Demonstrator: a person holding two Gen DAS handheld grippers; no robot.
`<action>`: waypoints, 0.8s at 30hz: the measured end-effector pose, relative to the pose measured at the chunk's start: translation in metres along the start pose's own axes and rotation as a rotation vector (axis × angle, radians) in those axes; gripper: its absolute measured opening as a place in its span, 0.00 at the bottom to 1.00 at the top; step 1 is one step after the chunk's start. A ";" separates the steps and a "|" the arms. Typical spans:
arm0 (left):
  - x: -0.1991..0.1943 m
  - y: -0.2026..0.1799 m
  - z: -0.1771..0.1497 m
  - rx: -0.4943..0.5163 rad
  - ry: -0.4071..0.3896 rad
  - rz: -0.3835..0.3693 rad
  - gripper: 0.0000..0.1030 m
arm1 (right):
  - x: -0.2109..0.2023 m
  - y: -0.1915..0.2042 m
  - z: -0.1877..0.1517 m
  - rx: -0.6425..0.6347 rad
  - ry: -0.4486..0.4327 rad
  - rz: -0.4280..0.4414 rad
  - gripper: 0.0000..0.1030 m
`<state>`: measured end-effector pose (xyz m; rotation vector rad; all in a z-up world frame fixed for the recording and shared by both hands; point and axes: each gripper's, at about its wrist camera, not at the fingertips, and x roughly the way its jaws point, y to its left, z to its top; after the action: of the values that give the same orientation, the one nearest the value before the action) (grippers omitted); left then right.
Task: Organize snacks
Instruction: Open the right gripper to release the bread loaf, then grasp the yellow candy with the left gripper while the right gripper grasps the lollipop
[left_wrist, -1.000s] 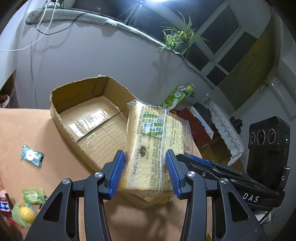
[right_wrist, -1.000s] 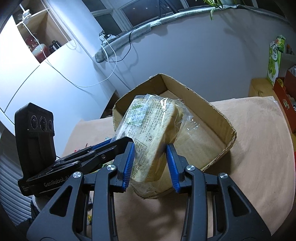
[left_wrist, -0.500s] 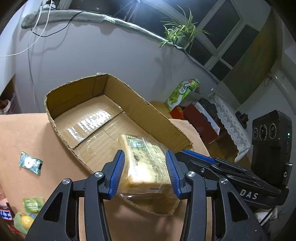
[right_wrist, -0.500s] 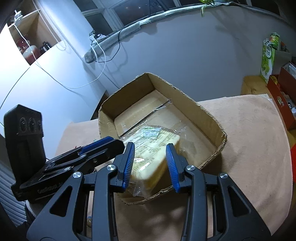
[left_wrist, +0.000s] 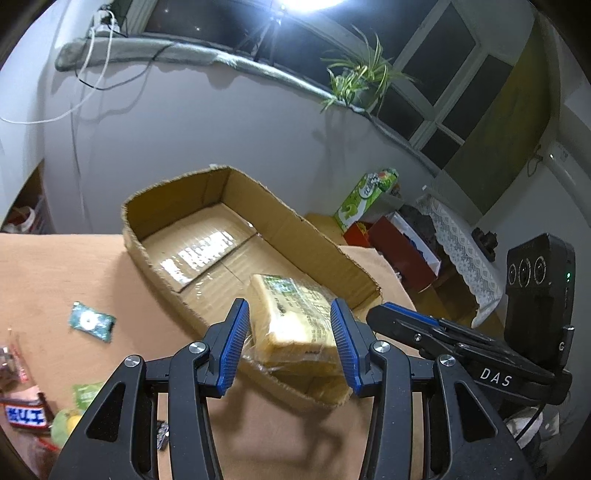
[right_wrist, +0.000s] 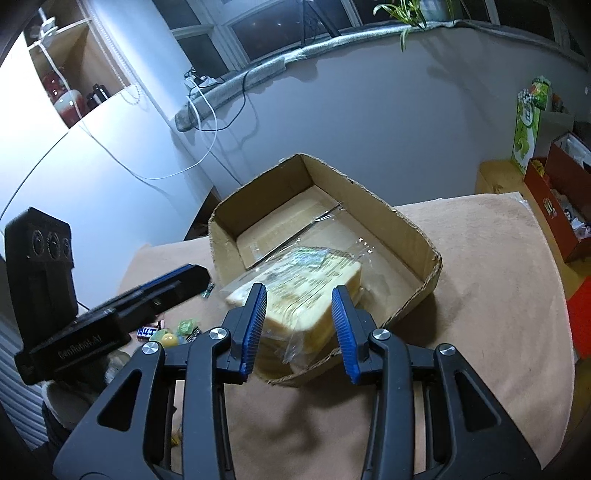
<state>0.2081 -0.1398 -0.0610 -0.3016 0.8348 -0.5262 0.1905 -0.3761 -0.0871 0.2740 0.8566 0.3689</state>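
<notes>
A tan table (left_wrist: 55, 266) stands in front of a grey wall, and on it sits an open cardboard box (left_wrist: 258, 206) with low walls. Your packet of sliced bread (left_wrist: 291, 317) lies flat inside the box at its near end, close to the near wall, its clear wrapper bunched against the torn cardboard edge there. Your left gripper (left_wrist: 290, 341) sits over that near wall with its blue pads apart, one on each side of the bread, a gap showing between the left pad and the packet. Your right gripper (right_wrist: 299, 326) comes at the same end of the box, its pads also spread wide with the bread (right_wrist: 295, 284) between them, not pressed on either side. On the table's left part, outside the box, lie a small teal sachet (left_wrist: 90, 320), a green sweet wrapper (left_wrist: 86, 393) and a bar with a blue and white label (left_wrist: 26, 415) near the left edge.
</notes>
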 end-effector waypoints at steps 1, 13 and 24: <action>-0.004 0.000 -0.001 0.002 -0.007 0.003 0.42 | -0.003 0.004 -0.003 -0.009 -0.002 0.002 0.45; -0.068 0.013 -0.022 0.001 -0.085 0.033 0.42 | -0.032 0.059 -0.045 -0.148 -0.002 0.021 0.64; -0.126 0.050 -0.078 -0.027 -0.102 0.102 0.42 | -0.028 0.105 -0.109 -0.278 0.078 0.041 0.70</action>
<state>0.0948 -0.0323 -0.0549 -0.3064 0.7550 -0.4009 0.0676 -0.2838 -0.0968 0.0194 0.8660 0.5339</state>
